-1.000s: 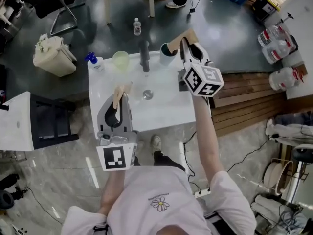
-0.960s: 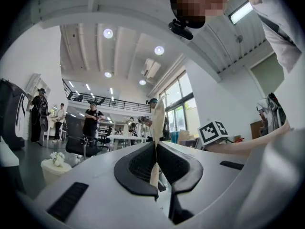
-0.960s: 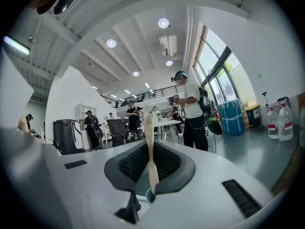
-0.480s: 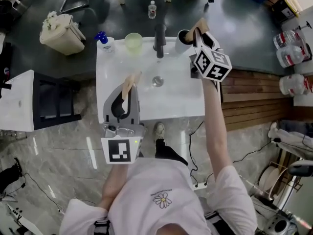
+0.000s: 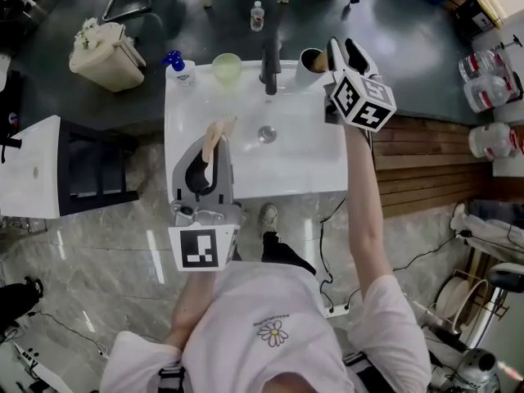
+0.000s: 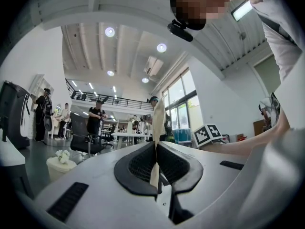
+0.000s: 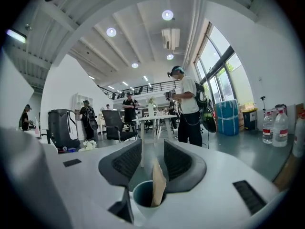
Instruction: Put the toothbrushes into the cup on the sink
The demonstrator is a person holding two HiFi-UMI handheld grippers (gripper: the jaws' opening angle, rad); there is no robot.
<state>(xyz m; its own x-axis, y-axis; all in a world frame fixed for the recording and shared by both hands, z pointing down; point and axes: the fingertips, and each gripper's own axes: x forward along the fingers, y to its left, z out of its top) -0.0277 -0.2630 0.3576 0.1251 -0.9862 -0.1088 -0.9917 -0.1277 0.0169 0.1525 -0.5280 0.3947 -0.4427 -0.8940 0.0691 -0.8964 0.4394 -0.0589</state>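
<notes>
On the white sink (image 5: 303, 162), a dark cup (image 5: 309, 65) stands at the back right corner. A tan toothbrush (image 5: 322, 59) leans inside it. My right gripper (image 5: 344, 51) hovers just right of the cup. Its jaws are opening, and in the right gripper view the cup (image 7: 142, 194) and its brush (image 7: 157, 187) sit low between them, untouched by the right gripper (image 7: 152, 159). My left gripper (image 5: 209, 155) is over the sink's front left, shut on a second tan toothbrush (image 5: 215, 134). That toothbrush (image 6: 157, 123) sticks up from the pinched left gripper (image 6: 156, 149).
A black faucet (image 5: 270, 60) rises at the back middle, with the drain (image 5: 266, 134) in the basin. A green cup (image 5: 227, 68) and a blue pump bottle (image 5: 178, 66) stand at the back left. A bin (image 5: 106, 51) sits on the floor beyond the sink.
The right gripper's jaws have spread apart and let go of the toothbrush, which now stands in the cup. The left gripper still holds its brush in the same place.
</notes>
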